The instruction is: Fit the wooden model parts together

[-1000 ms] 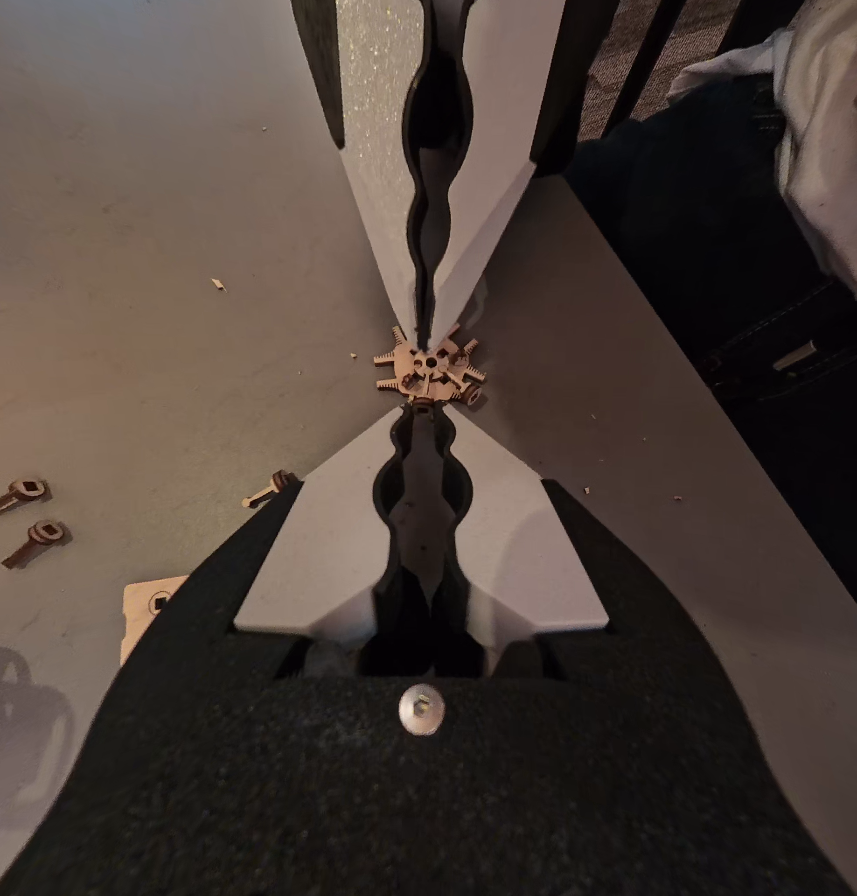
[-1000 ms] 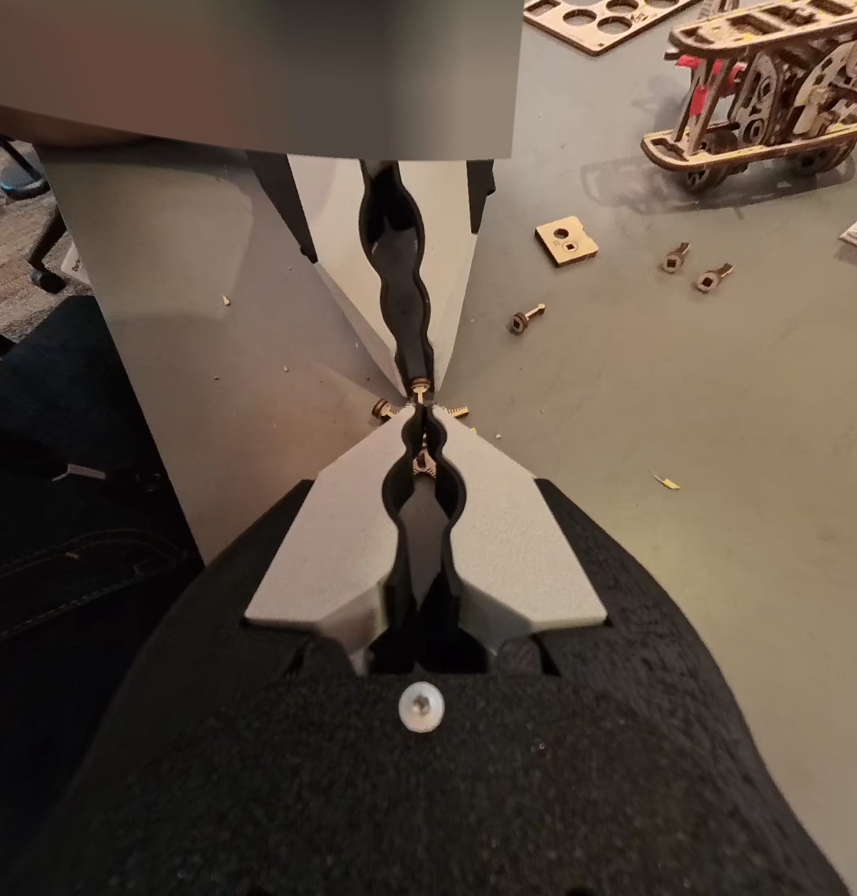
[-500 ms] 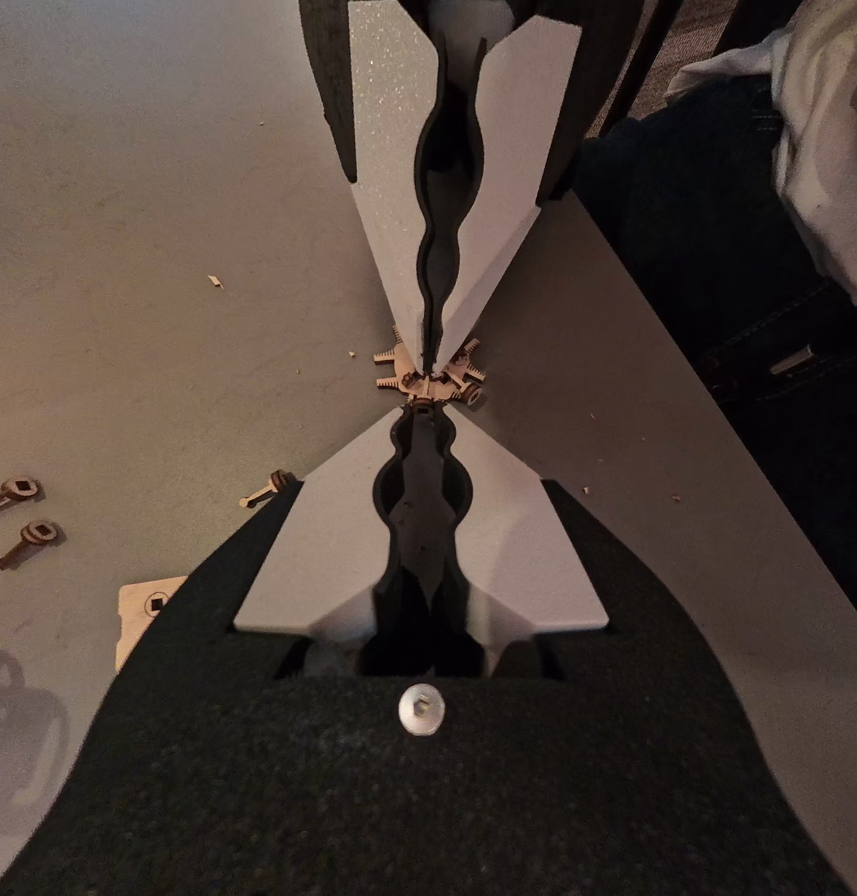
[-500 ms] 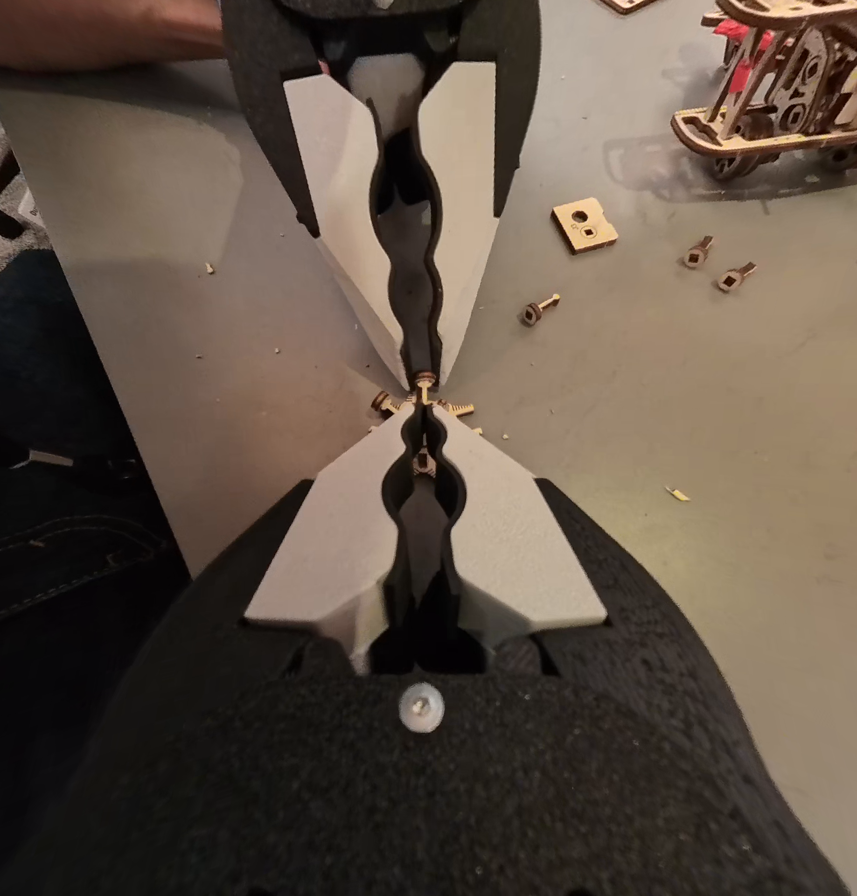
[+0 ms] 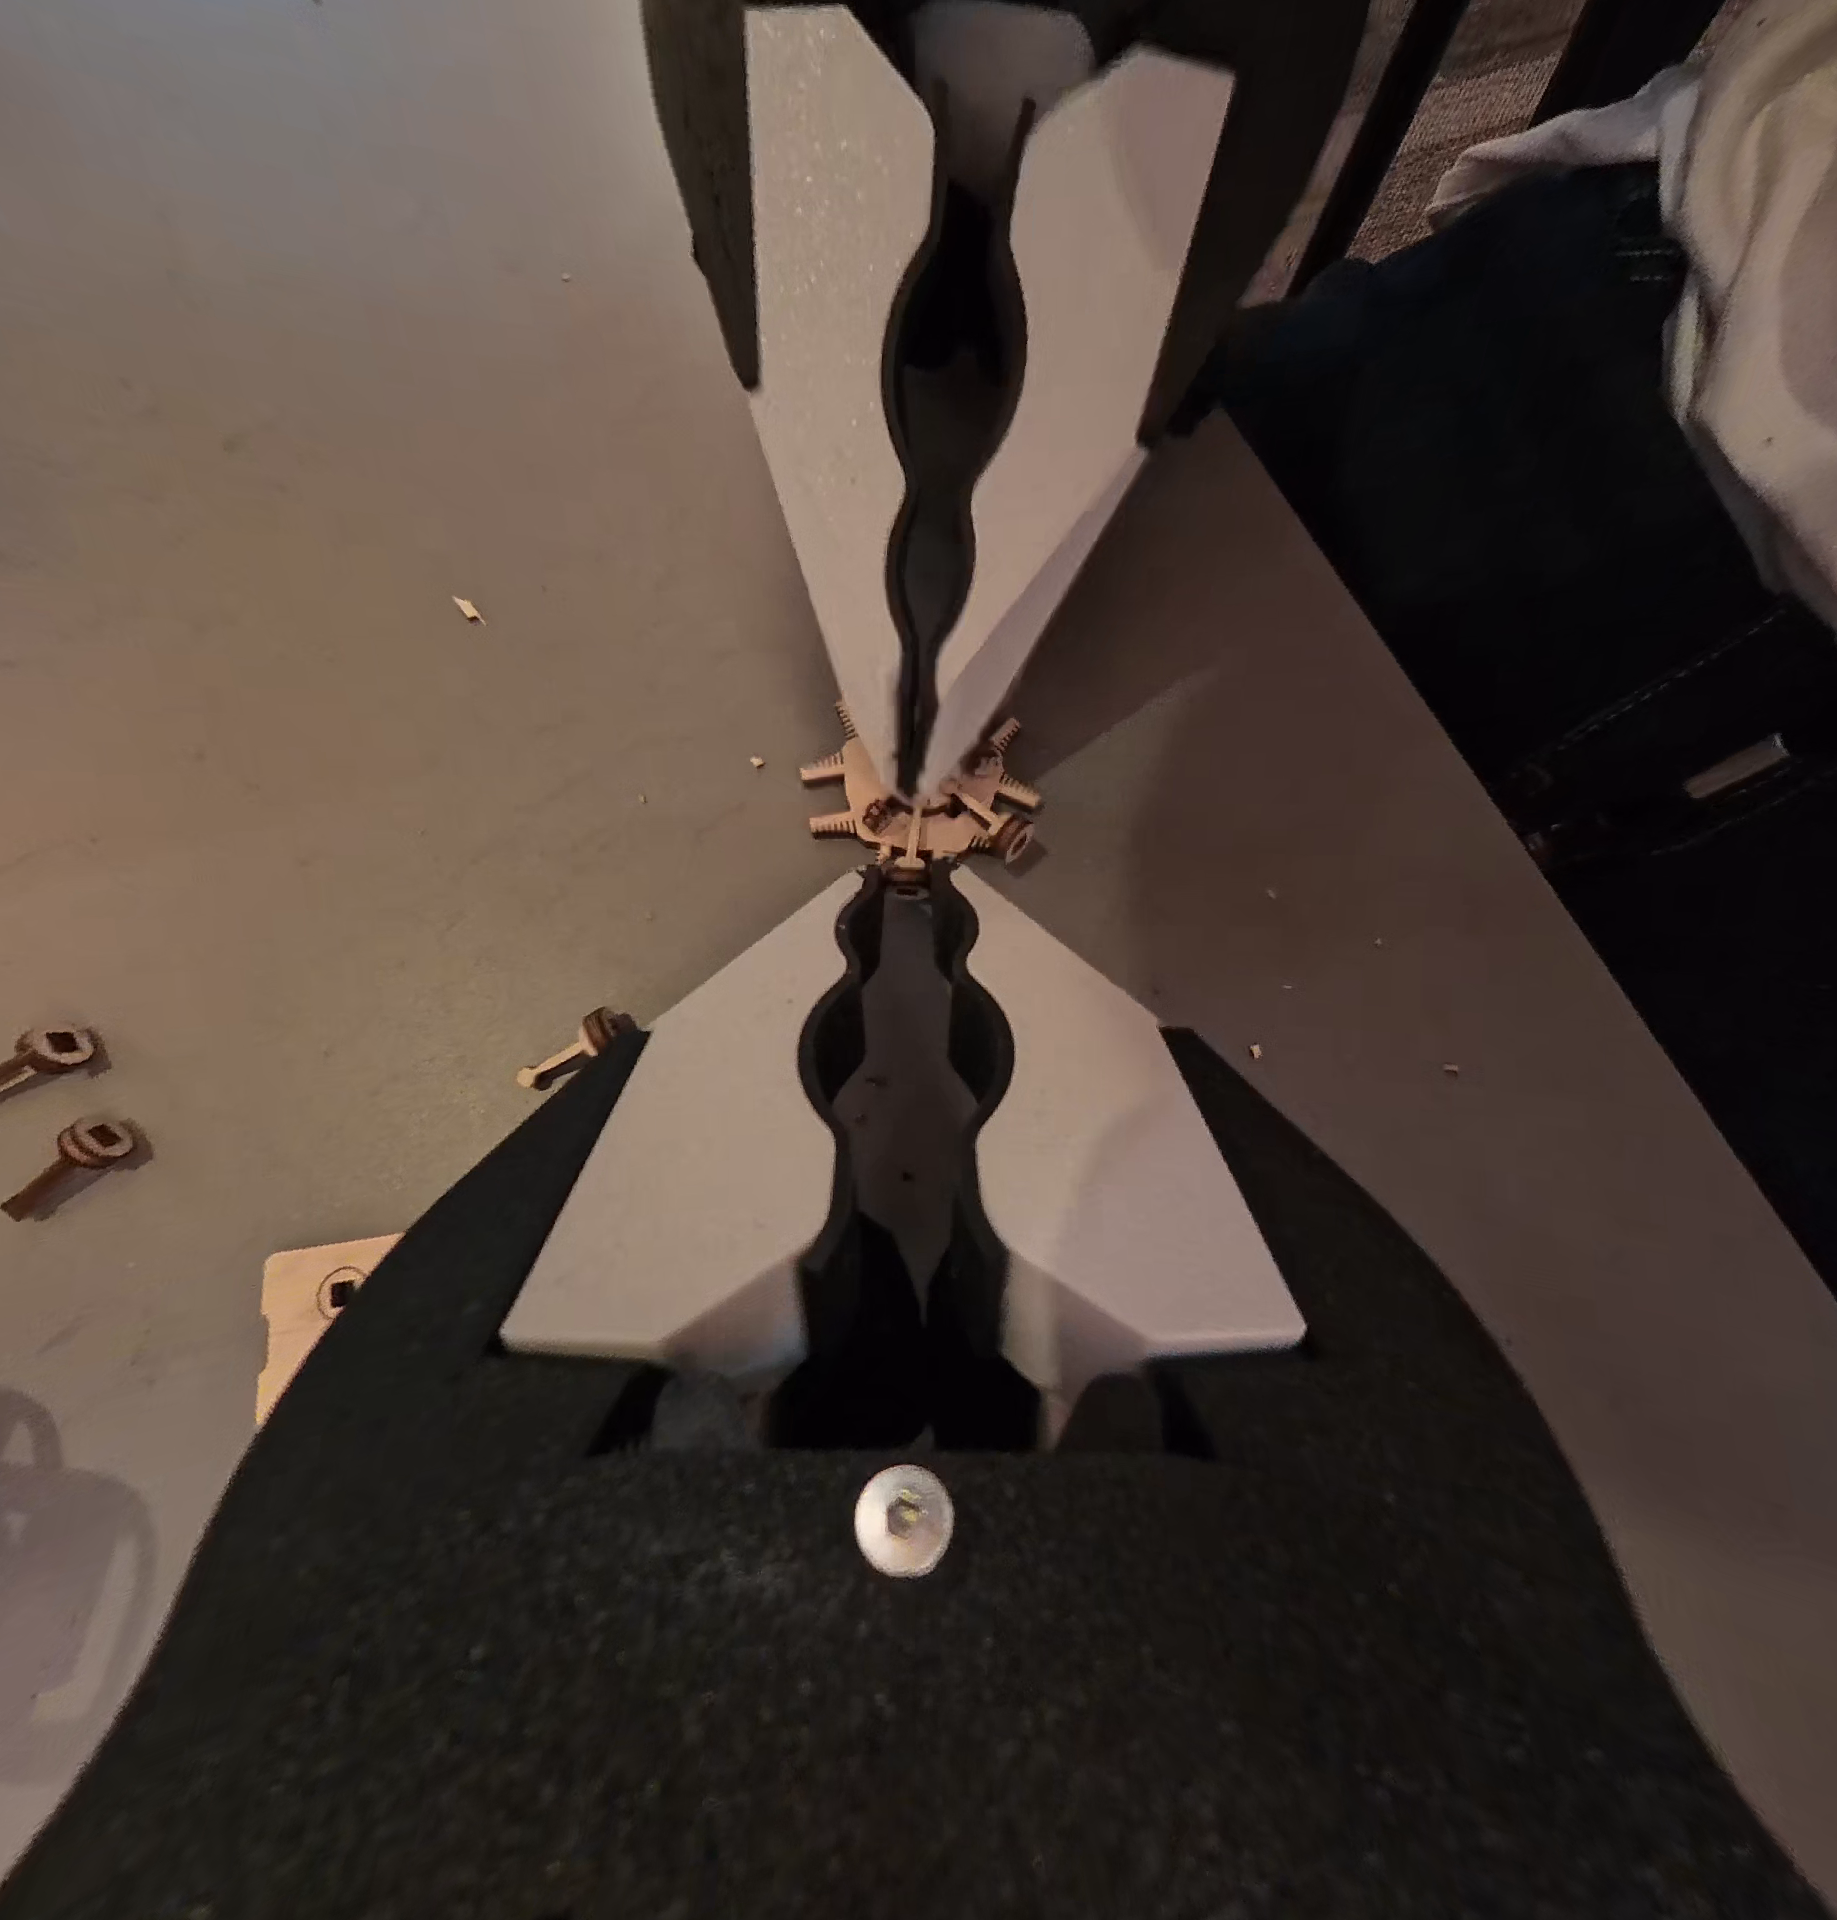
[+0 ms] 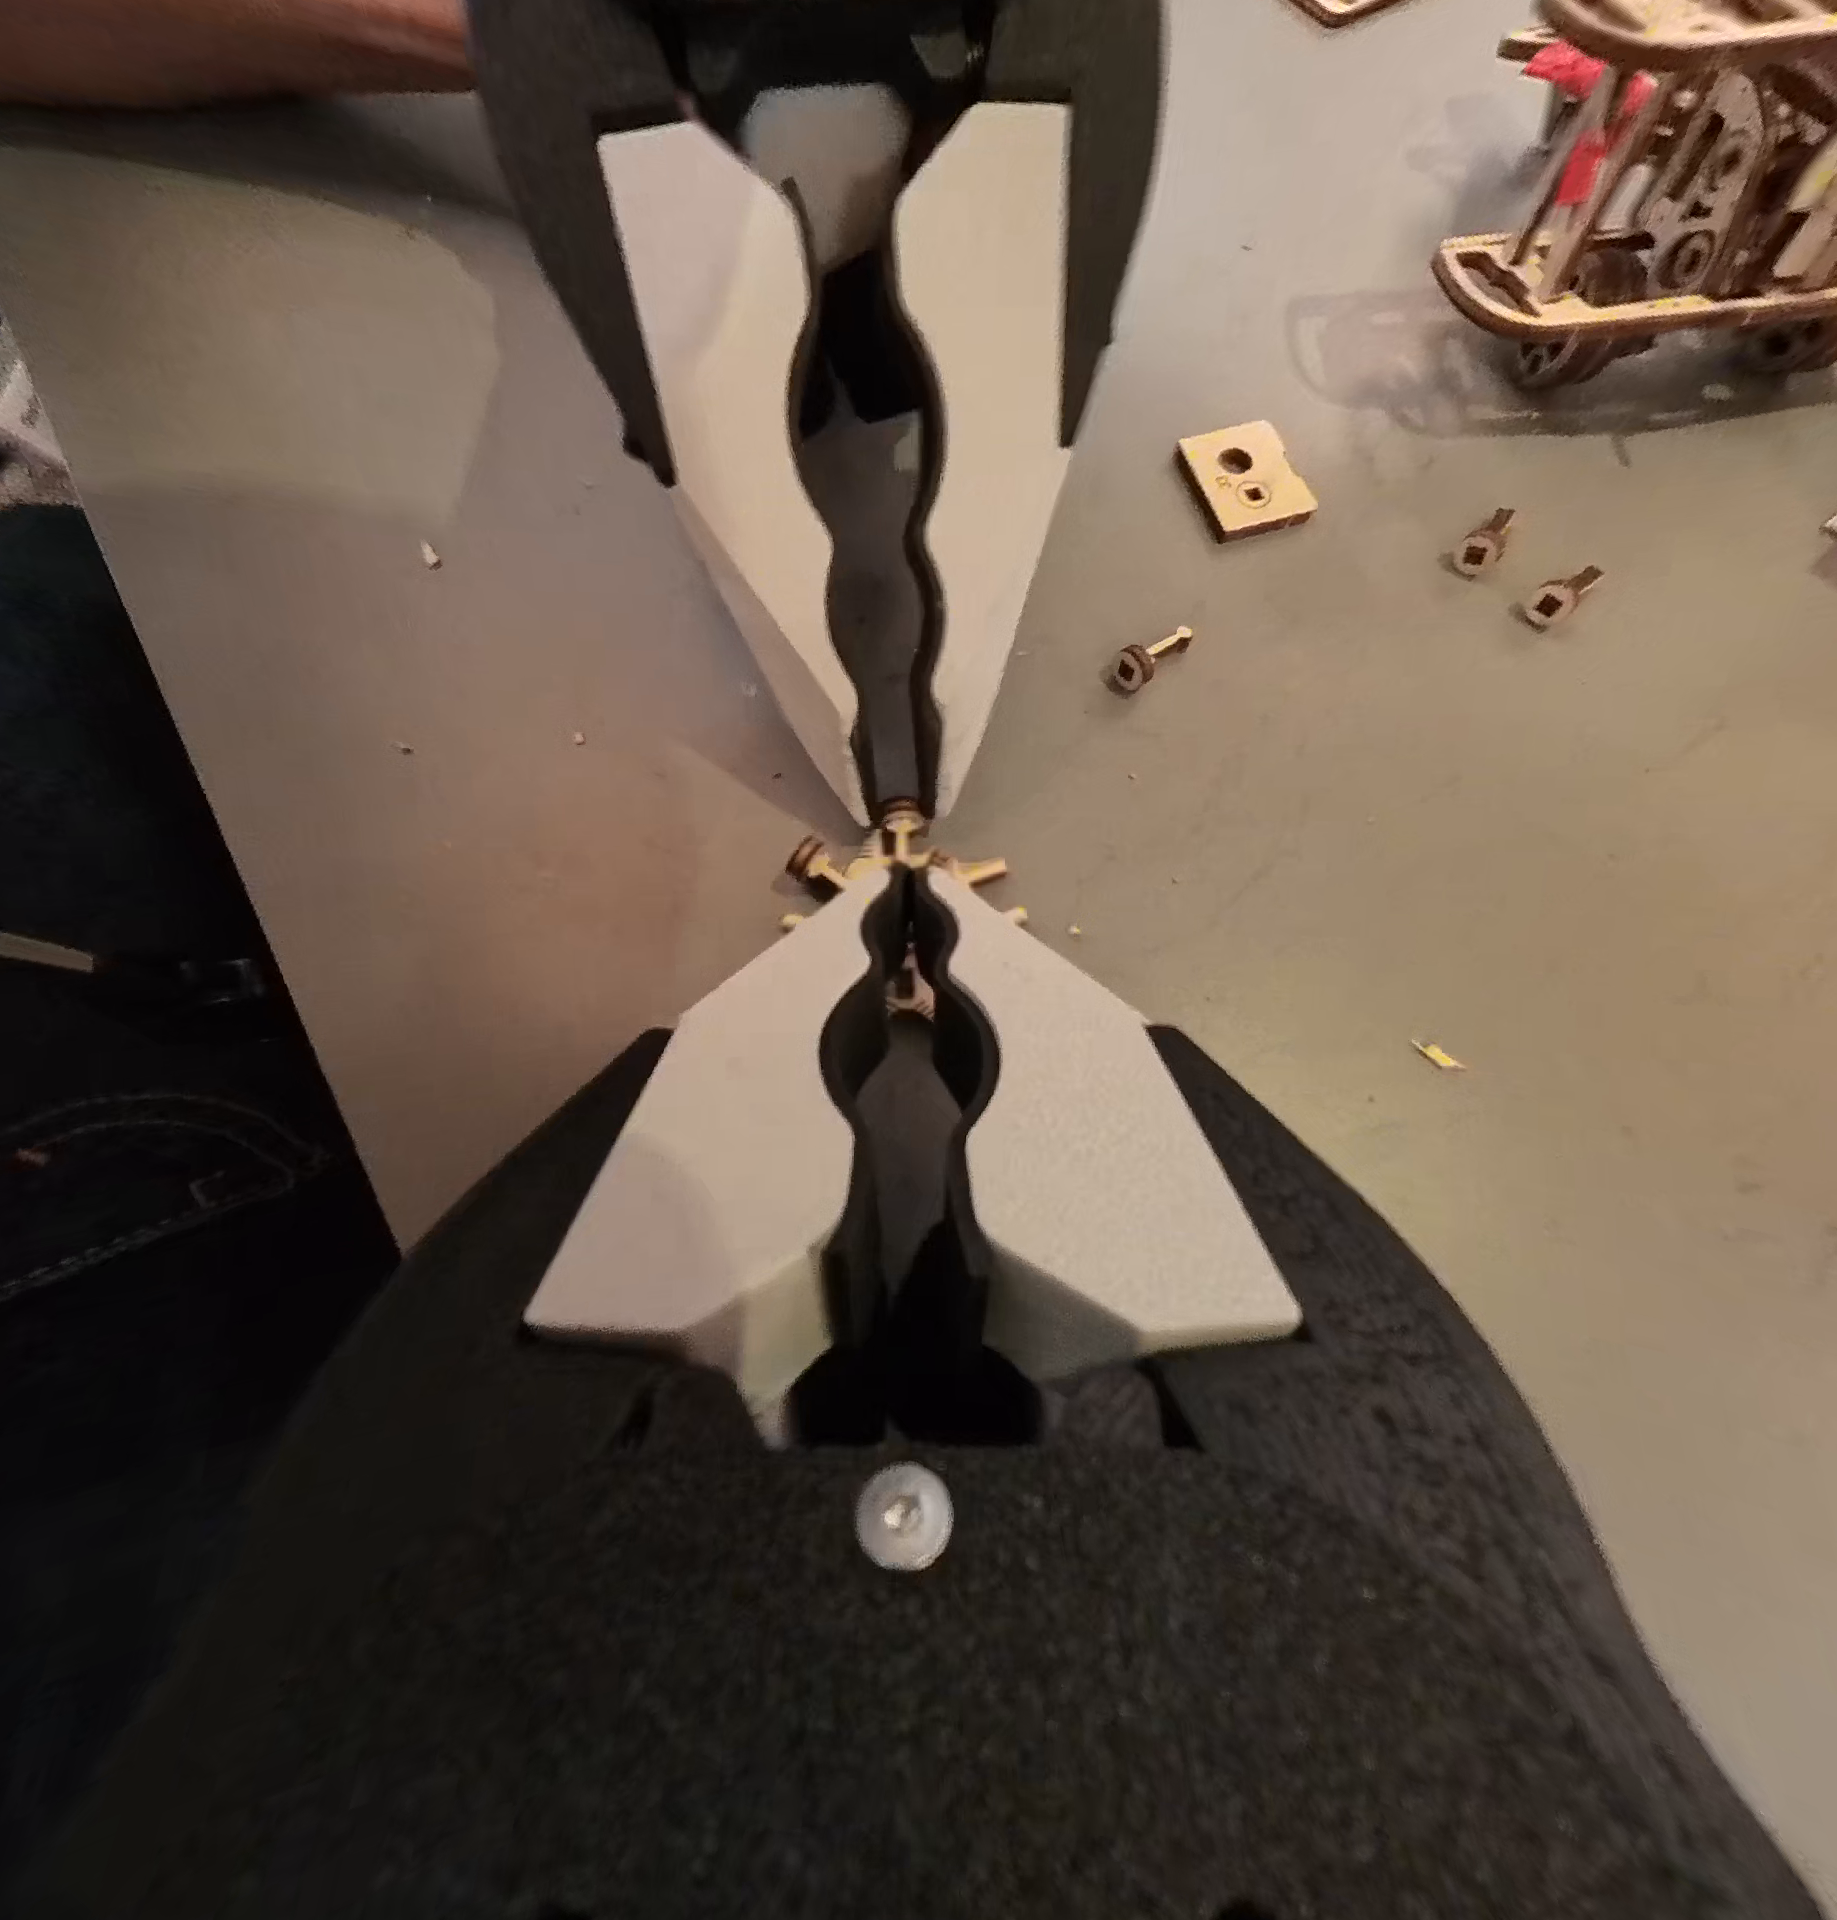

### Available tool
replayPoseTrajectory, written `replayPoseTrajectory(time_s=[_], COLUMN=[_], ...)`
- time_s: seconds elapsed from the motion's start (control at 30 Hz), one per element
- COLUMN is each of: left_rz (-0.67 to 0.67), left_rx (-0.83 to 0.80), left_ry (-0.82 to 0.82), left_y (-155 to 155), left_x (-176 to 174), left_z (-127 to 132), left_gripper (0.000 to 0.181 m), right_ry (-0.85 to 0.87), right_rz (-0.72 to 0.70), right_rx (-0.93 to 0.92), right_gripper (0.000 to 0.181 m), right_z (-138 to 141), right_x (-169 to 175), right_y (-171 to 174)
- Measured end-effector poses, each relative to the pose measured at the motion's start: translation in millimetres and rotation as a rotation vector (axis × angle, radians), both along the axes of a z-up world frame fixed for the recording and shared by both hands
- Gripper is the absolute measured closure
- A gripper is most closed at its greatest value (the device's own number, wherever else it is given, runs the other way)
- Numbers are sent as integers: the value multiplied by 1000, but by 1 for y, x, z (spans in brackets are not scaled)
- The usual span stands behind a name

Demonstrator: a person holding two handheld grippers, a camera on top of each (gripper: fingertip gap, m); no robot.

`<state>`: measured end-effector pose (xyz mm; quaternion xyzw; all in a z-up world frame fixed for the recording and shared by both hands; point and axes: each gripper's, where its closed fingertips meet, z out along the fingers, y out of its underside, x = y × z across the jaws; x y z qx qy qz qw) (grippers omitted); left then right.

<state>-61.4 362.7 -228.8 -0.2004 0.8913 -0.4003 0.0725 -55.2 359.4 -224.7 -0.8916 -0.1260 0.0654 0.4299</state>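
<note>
The left tongs are pressed together on the near end of a small wooden pin, and the right tongs, coming in from twelve o'clock in the left wrist view, are pinched tip to tip on the wooden hub itself; the two meet nose to nose just above the table, close to its edge. The hub is a pale, laser-cut disc with comb-toothed spokes fanning out all round and at least one round-headed peg at about four o'clock; several spokes look seated already, so the piece seems partly built, and my guess is that the pin held by the left tongs is being pushed into the centre, though the tips hide whether it is home. Outward from there, unused parts lie loose: a pegged pin at two o'clock of the hub in the right wrist view, a square plate with two holes beyond it, and two small keyed levers farther right. A largely finished wooden biplane stands at the far right. These loose parts suggest several fittings are left.
</note>
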Motion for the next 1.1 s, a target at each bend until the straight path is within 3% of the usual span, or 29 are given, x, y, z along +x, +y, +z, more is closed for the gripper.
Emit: replayPoseTrajectory(time_s=[0.1, 0.17, 0.5, 0.63, 0.73, 0.8, 0.87, 1.1], left_rz=[-4, -4, -5, 2, 57, 163, 309, 399], left_rx=[8, 8, -24, -82, -200, -245, -144, 127], left_ry=[-9, -9, -11, -16, -15, 7, 2, -103], left_y=[0, 0, 0, 1, 7, 21, 43, 56], left_x=[-1, -1, -1, 0, 6, 18, 34, 41], left_z=[-1, -1, 4, 13, 31, 37, 26, 7], left_gripper=[175, 175, 172, 165, 159, 159, 159, 165], right_ry=[170, 221, 69, 95, 123, 115, 97, 95], right_rz=[-44, -91, 1, -9, -32, -57, -68, -103], right_rx=[117, 91, 0, 17, 27, 46, 54, 70], right_gripper=[181, 181, 181, 181, 181, 181, 181, 181], right_z=[25, 22, 3, 7, 9, 12, 12, 17], right_x=[8, 20, 4, 6, 10, 15, 20, 27], right_y=[1, -3, -5, -5, -6, -6, -8, -8])
